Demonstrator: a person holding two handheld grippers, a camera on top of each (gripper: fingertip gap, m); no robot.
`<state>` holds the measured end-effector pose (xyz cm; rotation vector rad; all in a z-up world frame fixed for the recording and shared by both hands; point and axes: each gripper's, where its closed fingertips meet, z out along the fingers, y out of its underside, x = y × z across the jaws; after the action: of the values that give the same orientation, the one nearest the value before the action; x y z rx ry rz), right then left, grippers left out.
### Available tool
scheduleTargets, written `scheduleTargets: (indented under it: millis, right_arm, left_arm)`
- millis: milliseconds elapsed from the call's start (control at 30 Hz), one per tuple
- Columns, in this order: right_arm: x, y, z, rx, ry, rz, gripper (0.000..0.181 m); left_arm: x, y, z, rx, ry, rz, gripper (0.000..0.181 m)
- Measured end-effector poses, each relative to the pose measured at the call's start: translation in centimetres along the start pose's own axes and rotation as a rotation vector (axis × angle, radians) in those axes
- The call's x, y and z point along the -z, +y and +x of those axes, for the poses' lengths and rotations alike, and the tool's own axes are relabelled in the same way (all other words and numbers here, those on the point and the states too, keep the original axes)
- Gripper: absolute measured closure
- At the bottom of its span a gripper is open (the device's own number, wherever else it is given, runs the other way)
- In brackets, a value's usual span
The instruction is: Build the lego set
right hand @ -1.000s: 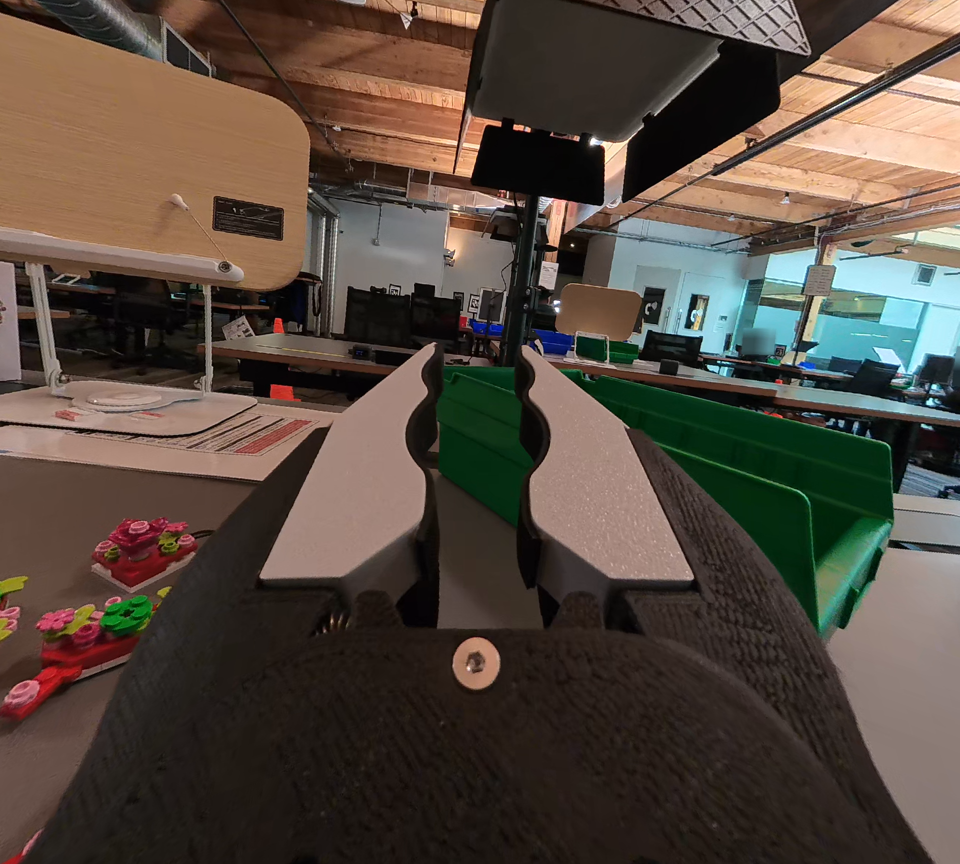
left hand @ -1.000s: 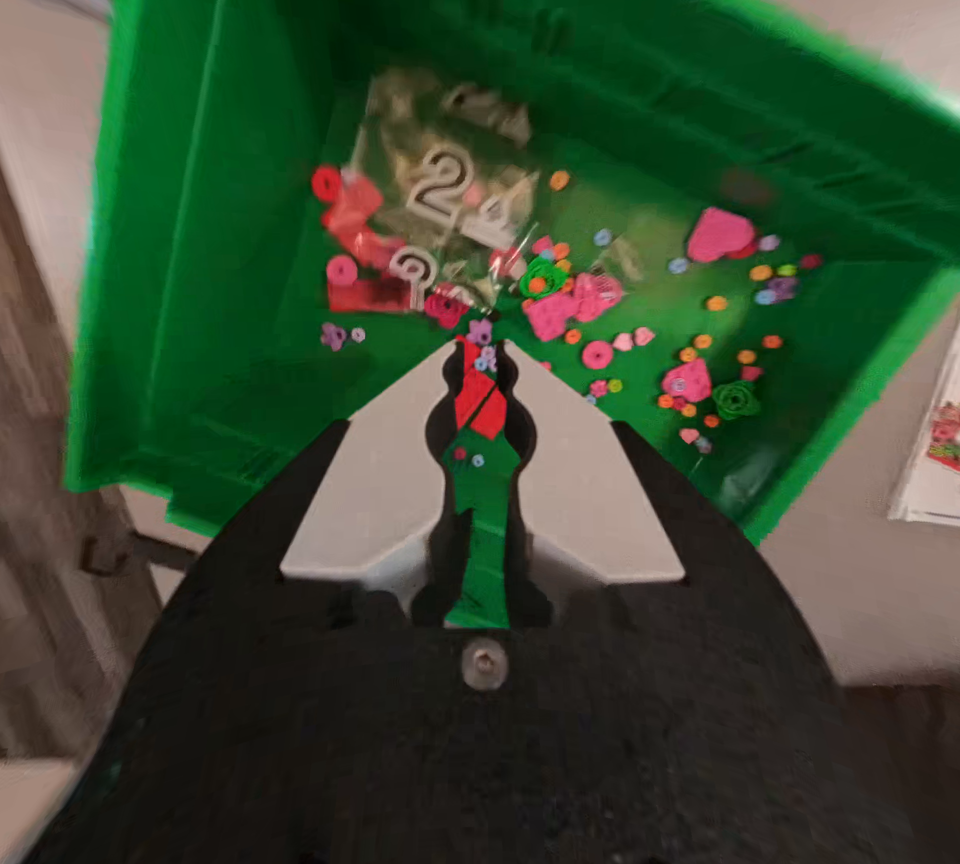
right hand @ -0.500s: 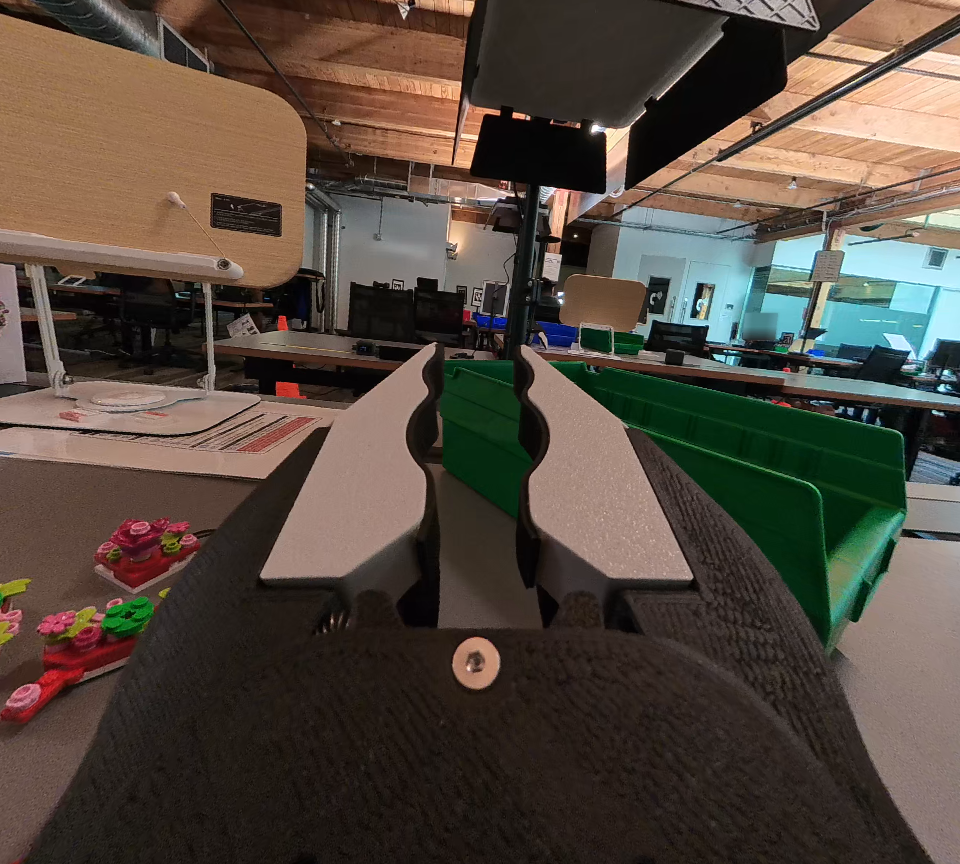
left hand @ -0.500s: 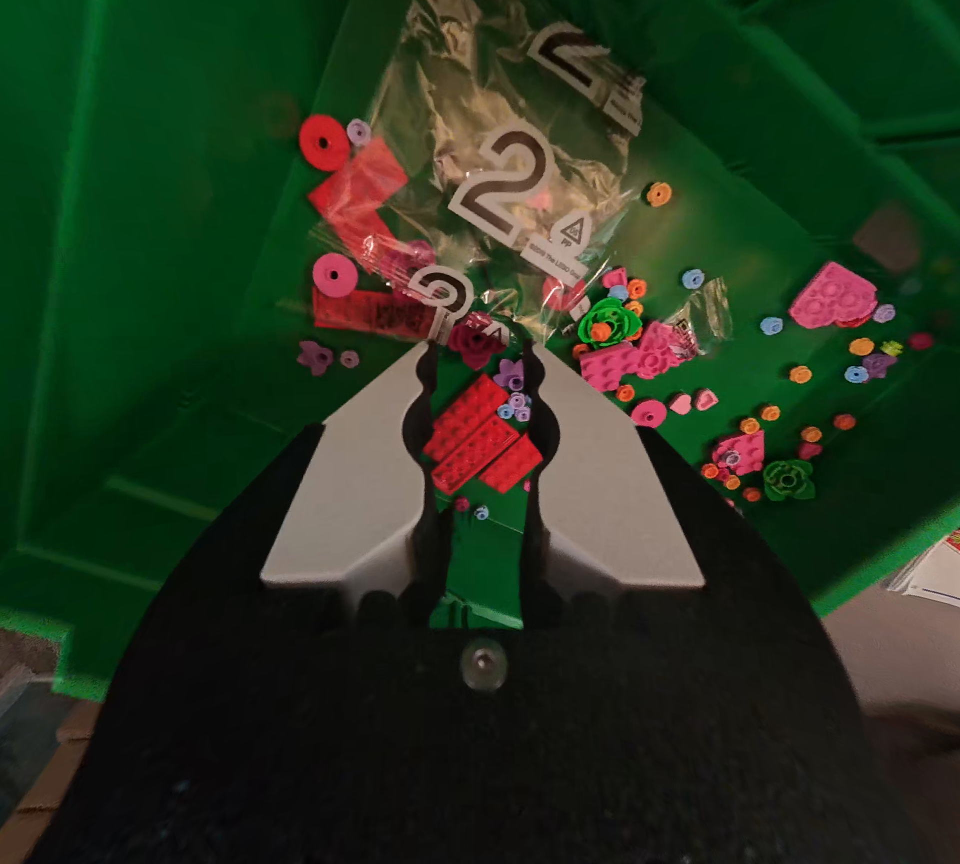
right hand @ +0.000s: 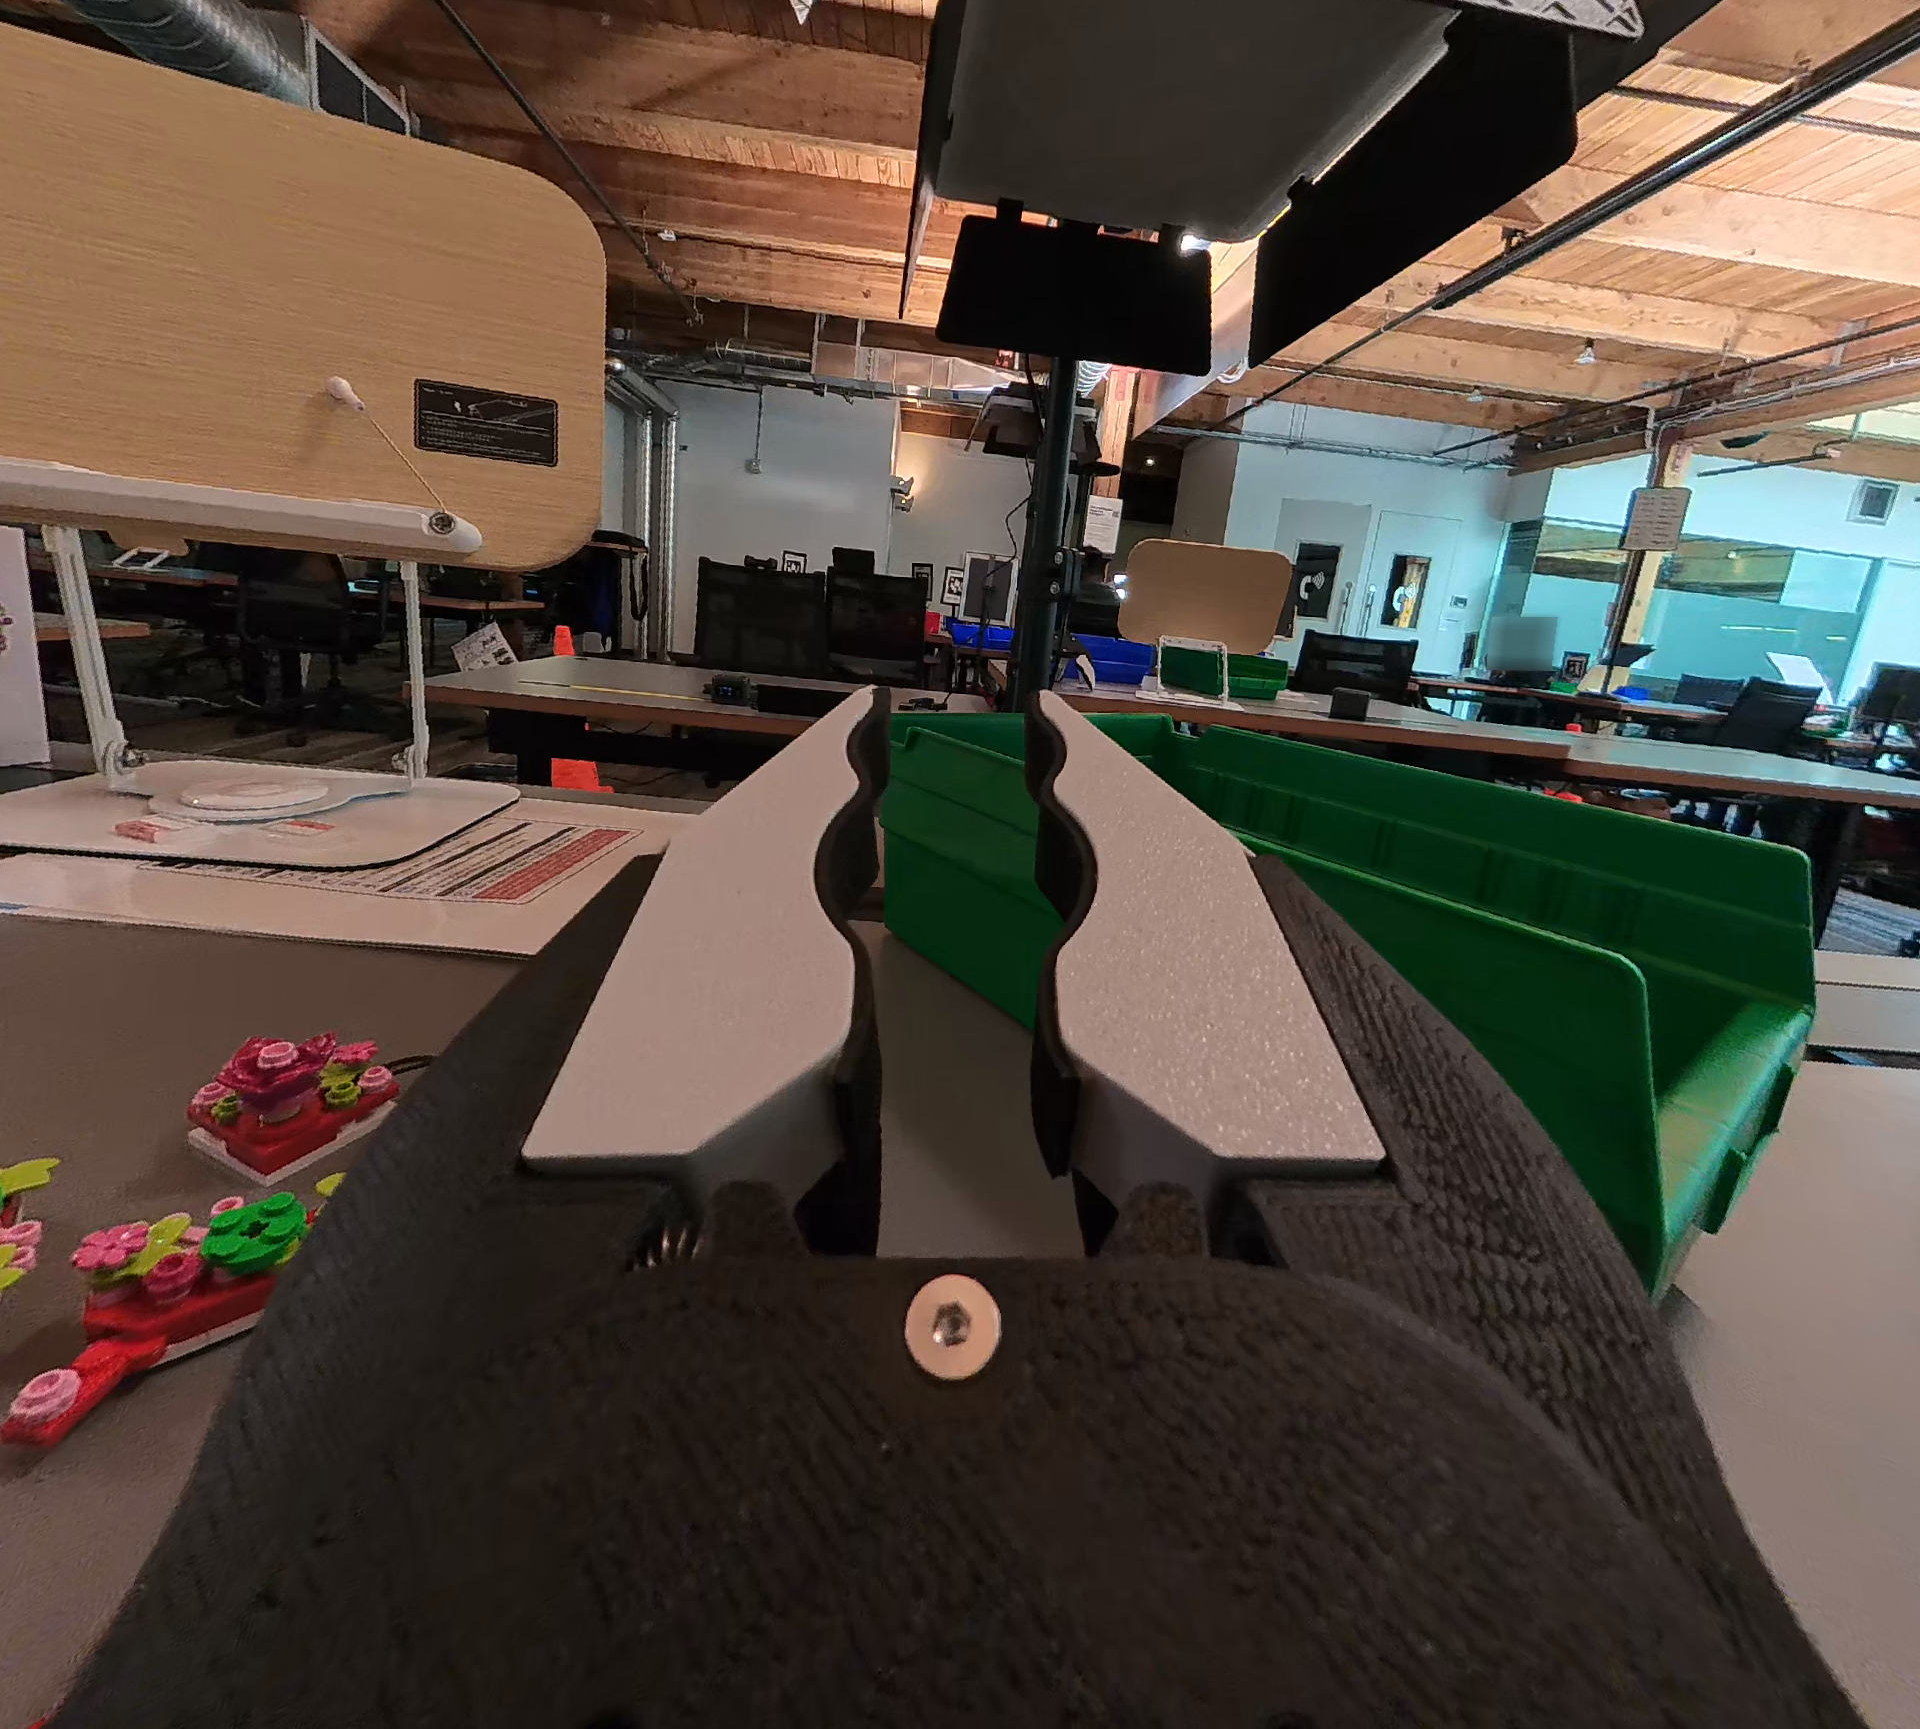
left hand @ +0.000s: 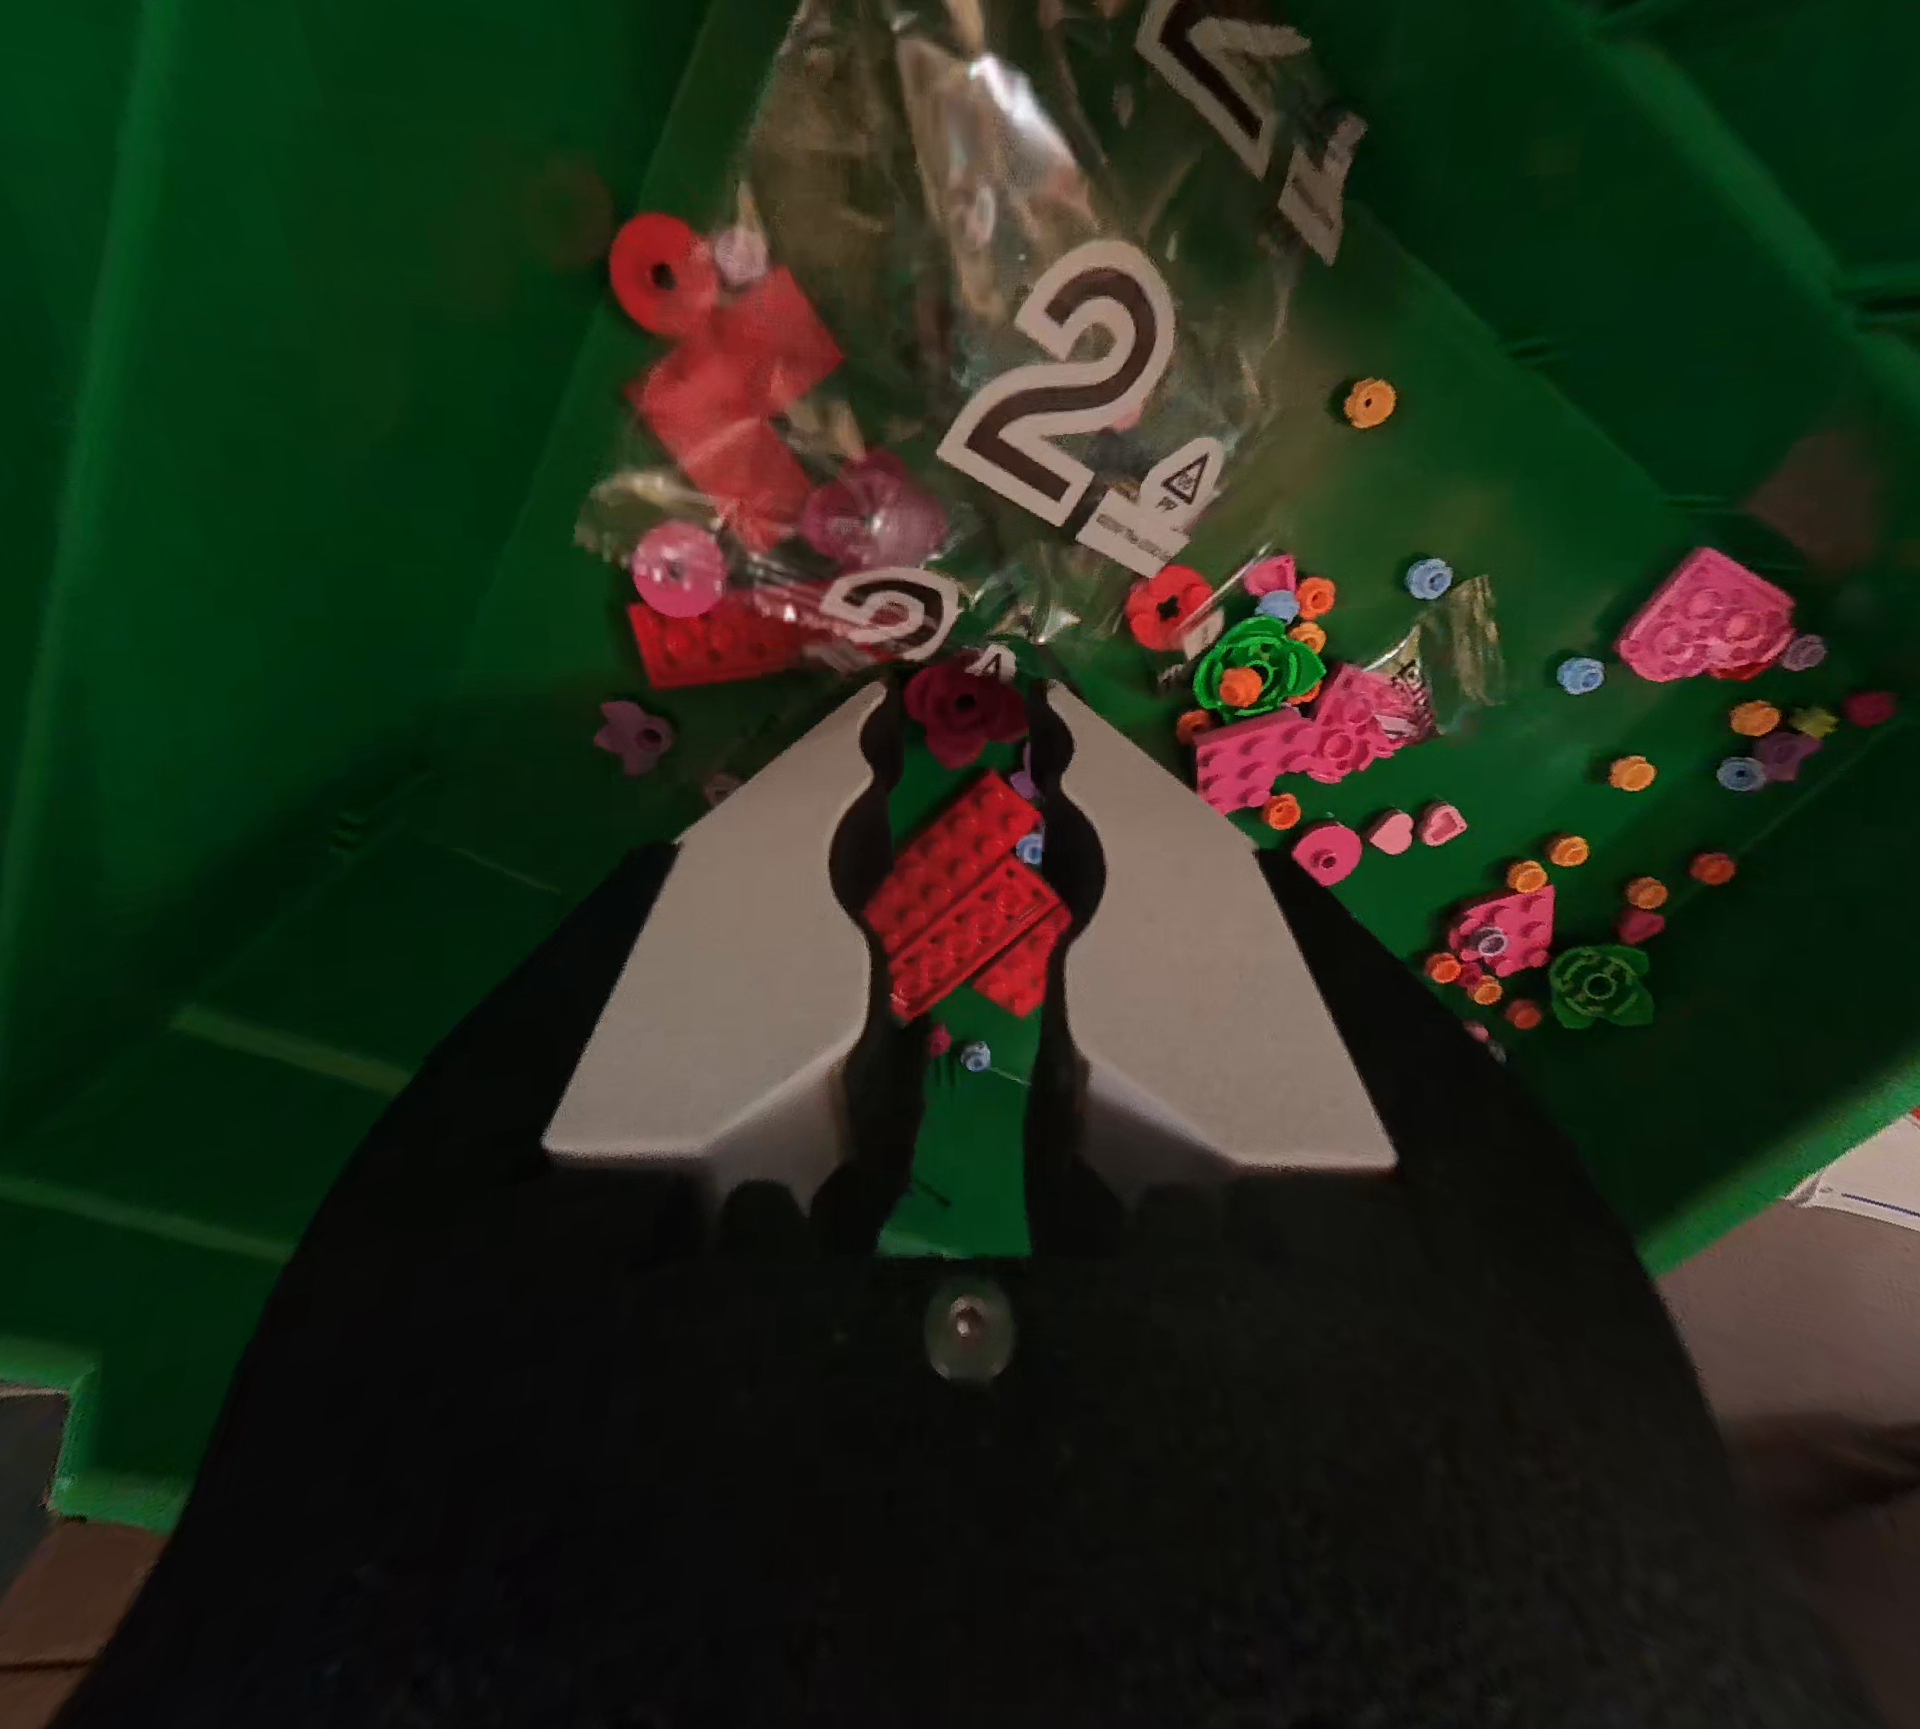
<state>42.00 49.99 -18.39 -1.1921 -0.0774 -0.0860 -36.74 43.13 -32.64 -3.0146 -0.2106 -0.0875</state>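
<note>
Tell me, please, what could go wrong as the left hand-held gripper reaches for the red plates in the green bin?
1. The red plates lie stacked and overlapping between the open left hand-held gripper jaws, so it may pinch several or tip one askew.
2. A dark red flower and tiny round studs sit right beside them and could be knocked or caught.
3. The crinkled clear bag just ahead could snag.

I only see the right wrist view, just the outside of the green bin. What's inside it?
Observer: Loose lego pieces and a clear bag lie on the bin floor.
Operator: What's the left gripper doing?
Observer: The left gripper is down inside the bin, jaws apart over red plates.
Operator: Is it holding one?
Observer: No, nothing is gripped yet; a dark red flower lies at its tips.
</note>
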Motion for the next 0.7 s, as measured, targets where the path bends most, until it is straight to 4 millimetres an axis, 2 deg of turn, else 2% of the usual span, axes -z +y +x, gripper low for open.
scheduleTargets:
  millis: [133,300,467,600,700]
  right_arm:
    - [0.0,0.0,0.1,-0.006,0.002,-0.001,0.157]
    - [-0.1,0.1,0.0,-0.012,-0.002,-0.004,0.158]
    - [-0.1,0.2,-0.2,-0.013,-0.013,-0.008,0.158]
    - [-0.1,0.2,-0.3,-0.014,-0.017,-0.008,0.158]
    - [-0.1,0.2,-0.3,-0.014,-0.017,-0.009,0.158]
  left_arm:
    - [1.2,0.7,0.8,-0.054,-0.003,-0.013,0.160]
    - [4.9,2.1,3.3,-0.191,-0.006,-0.004,0.160]
    - [8.7,4.1,5.3,-0.360,-0.095,-0.038,0.160]
    - [11.0,3.2,6.9,-0.439,-0.133,0.040,0.160]
    - [12.9,1.5,10.7,-0.512,-0.057,0.187,0.160]
